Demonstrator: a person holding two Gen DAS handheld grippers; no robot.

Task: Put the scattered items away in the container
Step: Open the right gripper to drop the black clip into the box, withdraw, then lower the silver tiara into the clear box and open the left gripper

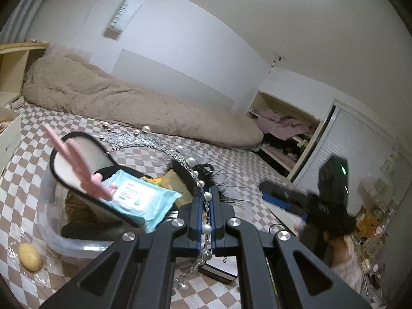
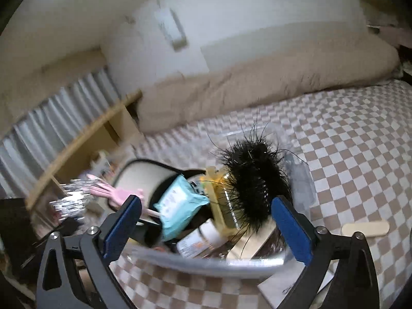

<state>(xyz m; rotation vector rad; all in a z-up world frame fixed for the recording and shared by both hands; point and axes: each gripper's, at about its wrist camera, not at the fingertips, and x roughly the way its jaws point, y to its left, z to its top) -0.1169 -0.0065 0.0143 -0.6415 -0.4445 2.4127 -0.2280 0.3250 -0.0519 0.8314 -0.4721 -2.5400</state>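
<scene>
Looking through the left wrist view, we see our left gripper [image 1: 205,200] pinching a pearl tiara [image 1: 191,166] above the clear container [image 1: 51,234]; only the right view shows our right gripper's [image 2: 206,213] fingers spread, empty, before it.

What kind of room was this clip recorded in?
Almost certainly a bedroom. The work surface is a bed with a checkered sheet, a beige duvet is bunched along the wall, and an open closet holds folded clothes. A curtain hangs at one side.
</scene>
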